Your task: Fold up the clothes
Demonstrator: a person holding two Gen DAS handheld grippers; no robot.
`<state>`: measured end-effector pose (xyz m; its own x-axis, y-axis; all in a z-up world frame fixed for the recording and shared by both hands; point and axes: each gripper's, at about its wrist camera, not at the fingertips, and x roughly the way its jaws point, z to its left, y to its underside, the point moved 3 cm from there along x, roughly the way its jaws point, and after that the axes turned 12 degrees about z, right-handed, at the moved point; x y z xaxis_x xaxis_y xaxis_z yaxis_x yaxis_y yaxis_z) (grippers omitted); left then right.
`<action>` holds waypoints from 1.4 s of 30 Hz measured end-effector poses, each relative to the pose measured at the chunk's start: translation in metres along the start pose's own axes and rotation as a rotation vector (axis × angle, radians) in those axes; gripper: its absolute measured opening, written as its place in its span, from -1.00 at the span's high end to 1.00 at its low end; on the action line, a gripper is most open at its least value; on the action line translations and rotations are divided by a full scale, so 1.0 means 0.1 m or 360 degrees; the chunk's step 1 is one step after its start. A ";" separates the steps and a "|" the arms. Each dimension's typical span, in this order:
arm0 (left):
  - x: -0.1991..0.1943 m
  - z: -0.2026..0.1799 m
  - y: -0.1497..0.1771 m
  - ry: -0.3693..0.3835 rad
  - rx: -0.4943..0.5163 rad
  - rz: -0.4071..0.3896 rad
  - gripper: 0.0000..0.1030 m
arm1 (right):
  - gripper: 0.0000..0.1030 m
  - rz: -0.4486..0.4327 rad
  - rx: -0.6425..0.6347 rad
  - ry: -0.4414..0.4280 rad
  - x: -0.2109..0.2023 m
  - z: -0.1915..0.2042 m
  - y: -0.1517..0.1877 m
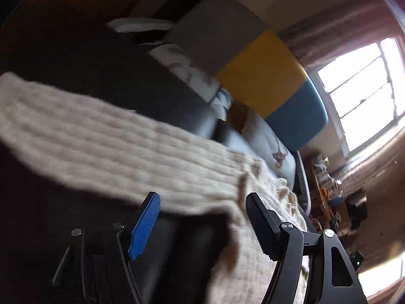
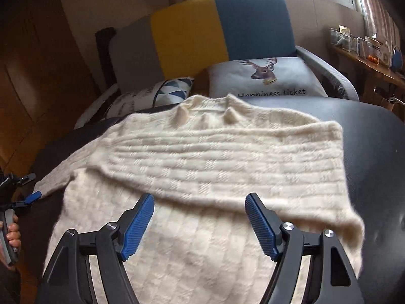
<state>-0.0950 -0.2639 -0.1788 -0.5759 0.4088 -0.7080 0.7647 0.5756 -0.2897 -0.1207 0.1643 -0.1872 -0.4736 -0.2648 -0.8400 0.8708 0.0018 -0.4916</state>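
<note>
A cream cable-knit sweater [image 2: 202,167] lies flat on a dark leather seat [image 2: 374,131]. One sleeve is folded across its body toward the right. My right gripper [image 2: 200,202] is open and empty just above the sweater's lower body. My left gripper [image 1: 202,200] is open and empty, tilted, at the edge of the sweater's other sleeve [image 1: 101,136], which stretches out to the left over the dark seat. The left gripper also shows at the left edge of the right wrist view [image 2: 30,197], by the sleeve end.
A sofa back in grey, yellow and blue panels [image 2: 202,30] stands behind the seat. A deer-print cushion [image 2: 265,78] and a triangle-pattern cushion [image 2: 172,91] lie beyond the sweater's collar. A cluttered wooden shelf [image 2: 367,50] stands at the right under a window.
</note>
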 end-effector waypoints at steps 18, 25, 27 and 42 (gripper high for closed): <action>-1.27 2.38 -0.40 0.0139 -0.0955 -0.0220 -0.43 | -0.61 0.0167 -0.0079 0.0190 0.35 0.34 0.43; -1.04 2.30 -0.62 0.0207 -0.1052 -0.0269 -0.48 | -0.67 0.0163 -0.0085 0.0182 0.38 0.33 0.44; -1.00 2.29 -0.64 0.0213 -0.1088 -0.0293 -0.39 | -0.68 0.0161 -0.0092 0.0189 0.38 0.34 0.44; -0.88 1.96 -0.59 0.0218 -0.1095 -0.0288 0.87 | -0.85 0.0168 -0.0116 0.0160 0.41 0.38 0.44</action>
<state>-0.0331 -0.4726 -0.2251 -0.7415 0.3242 -0.5875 0.3250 0.9395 0.1082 -0.0970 0.1173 -0.2342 -0.3937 -0.1614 -0.9050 0.9065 0.0953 -0.4114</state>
